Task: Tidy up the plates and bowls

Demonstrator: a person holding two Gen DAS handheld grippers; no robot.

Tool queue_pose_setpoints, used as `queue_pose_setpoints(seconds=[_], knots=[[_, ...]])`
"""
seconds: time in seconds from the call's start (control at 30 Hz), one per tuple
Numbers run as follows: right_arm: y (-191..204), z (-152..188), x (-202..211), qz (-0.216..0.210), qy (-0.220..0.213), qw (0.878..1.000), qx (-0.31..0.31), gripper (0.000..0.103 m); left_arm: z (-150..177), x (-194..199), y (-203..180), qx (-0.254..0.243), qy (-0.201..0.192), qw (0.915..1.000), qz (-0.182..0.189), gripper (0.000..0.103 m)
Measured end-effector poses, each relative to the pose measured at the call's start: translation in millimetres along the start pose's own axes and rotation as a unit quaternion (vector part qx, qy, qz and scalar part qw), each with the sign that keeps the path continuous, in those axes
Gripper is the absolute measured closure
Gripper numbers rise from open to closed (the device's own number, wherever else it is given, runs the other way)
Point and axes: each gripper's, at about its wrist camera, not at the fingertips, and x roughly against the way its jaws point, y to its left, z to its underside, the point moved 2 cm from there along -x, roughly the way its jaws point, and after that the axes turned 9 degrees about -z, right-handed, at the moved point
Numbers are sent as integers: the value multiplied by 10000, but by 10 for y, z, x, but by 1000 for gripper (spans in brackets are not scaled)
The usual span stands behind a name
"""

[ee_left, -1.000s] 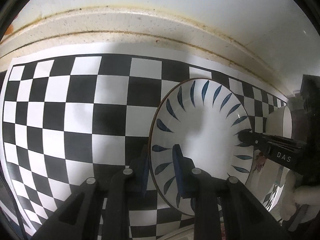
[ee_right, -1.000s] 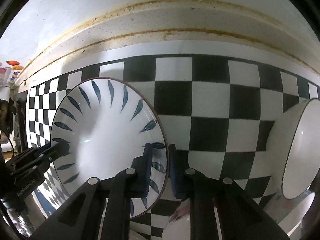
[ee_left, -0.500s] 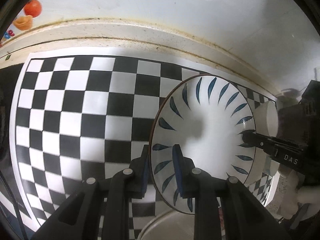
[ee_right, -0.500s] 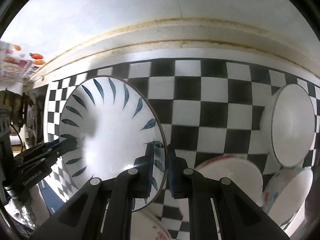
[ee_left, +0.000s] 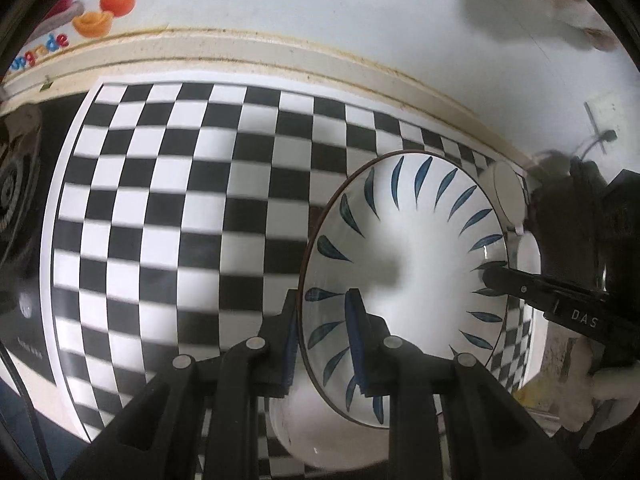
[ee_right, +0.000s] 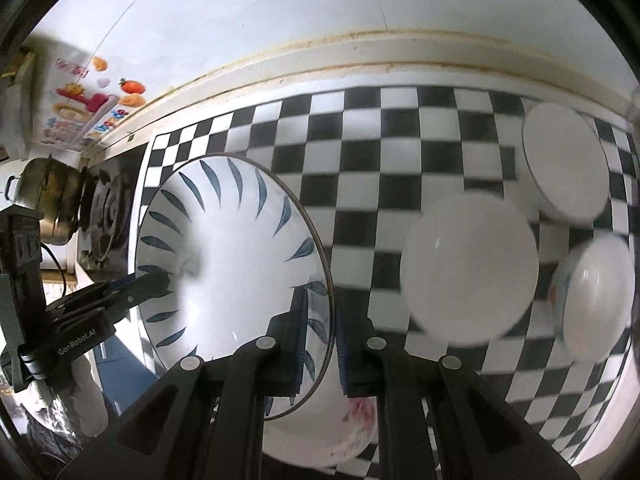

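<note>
Both grippers hold one white plate with blue leaf marks [ee_left: 412,280], lifted above the checkered mat. My left gripper [ee_left: 324,336] is shut on its left rim. My right gripper [ee_right: 320,336] is shut on its right rim; the plate also shows in the right wrist view [ee_right: 232,264]. The right gripper's fingers [ee_left: 516,284] show across the plate in the left view. Below are several white bowls: one plain [ee_right: 468,268], one further back [ee_right: 564,164], one with a coloured pattern [ee_right: 596,300], and a bowl with red marks [ee_right: 332,428] under the plate.
A black and white checkered mat [ee_left: 180,216] covers the counter up to a stained wall ledge [ee_left: 280,52]. A metal pot [ee_right: 48,200] and stove burner [ee_right: 104,208] stand at the left. Fruit stickers [ee_right: 88,104] are on the wall.
Both grippers have risen with the plate; the mat and bowls look farther away and more of them shows. The grip on the plate is unchanged.
</note>
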Motion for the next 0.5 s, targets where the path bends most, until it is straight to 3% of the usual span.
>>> queue_pose_setpoints(seconds=[0.23, 0.5], knots=[[26, 489, 69, -111, -46, 9999, 25, 88, 499, 59, -9, 3, 114, 9999, 25, 83], [-155, 971, -154, -244, 125, 9995, -183, 88, 866, -185, -1, -43, 394, 9992, -36, 83]])
